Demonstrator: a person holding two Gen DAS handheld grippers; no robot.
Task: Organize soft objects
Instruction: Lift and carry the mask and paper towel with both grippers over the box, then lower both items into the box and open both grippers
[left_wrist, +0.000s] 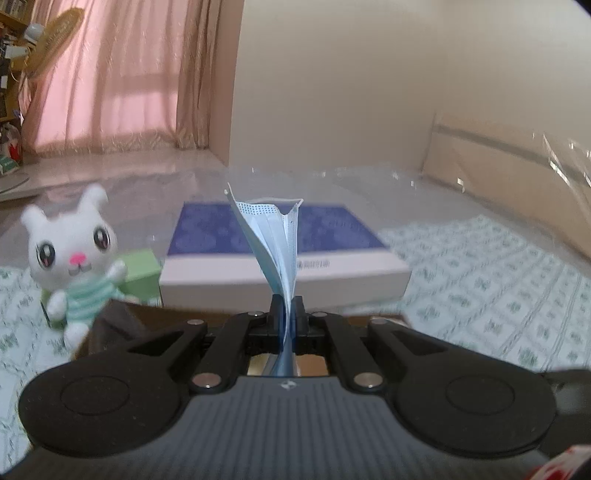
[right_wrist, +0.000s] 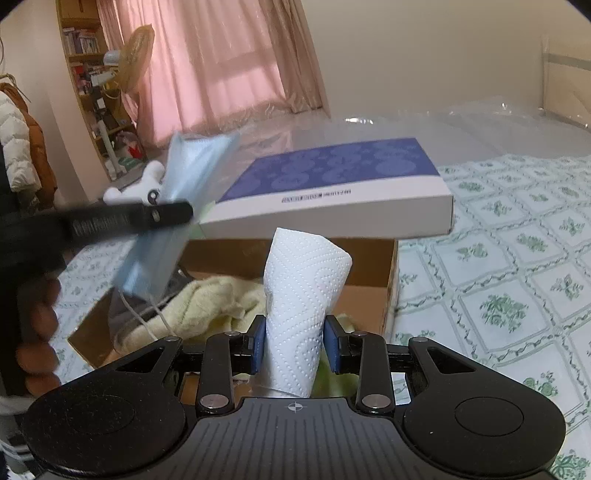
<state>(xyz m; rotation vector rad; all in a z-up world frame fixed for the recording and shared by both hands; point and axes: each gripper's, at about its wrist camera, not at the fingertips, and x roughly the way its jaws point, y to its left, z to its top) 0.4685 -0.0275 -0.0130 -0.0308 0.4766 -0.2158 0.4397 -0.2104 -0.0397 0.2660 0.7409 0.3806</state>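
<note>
Left fingers (left_wrist: 287, 310) pinch blue mask (left_wrist: 275, 240) upright; right fingers (right_wrist: 295, 345) clamp folded paper towel (right_wrist: 304, 295) between them.

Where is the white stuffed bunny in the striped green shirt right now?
In the left wrist view, the white stuffed bunny stands at the left, against a pale green box, left of the blue-topped flat white box on the floral bedsheet.
</note>
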